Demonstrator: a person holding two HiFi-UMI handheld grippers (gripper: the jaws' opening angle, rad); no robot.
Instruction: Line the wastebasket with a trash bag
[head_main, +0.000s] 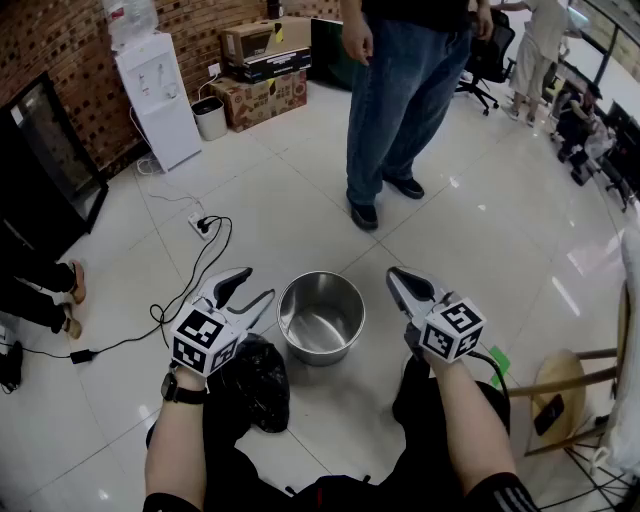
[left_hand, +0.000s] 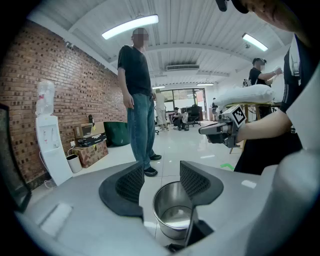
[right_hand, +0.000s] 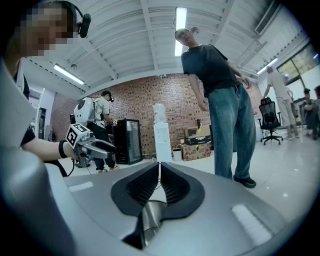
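Now, trash bag (head_main: 255, 378): black crumpled heap on the floor, 8 o'clock of the wastebasket (head_main: 320, 318)
Wastebasket state: bare steel, unlined, stiff
Handling: likely light, limp, slippery film; pinch a raised fold
Left gripper (head_main: 250, 290): jaws apart, empty, at the wastebasket's 9 o'clock
Right gripper (head_main: 398, 277): jaws together, empty, at its 3 o'clock

The grey, two-jaw left gripper (head_main: 252, 286) is held tilted slightly downward, its jaws set apart and empty. The matching right gripper (head_main: 397, 276) is held nearly level, jaws closed together. The left forearm (head_main: 178, 450) and right forearm (head_main: 468, 425) are extended forward.
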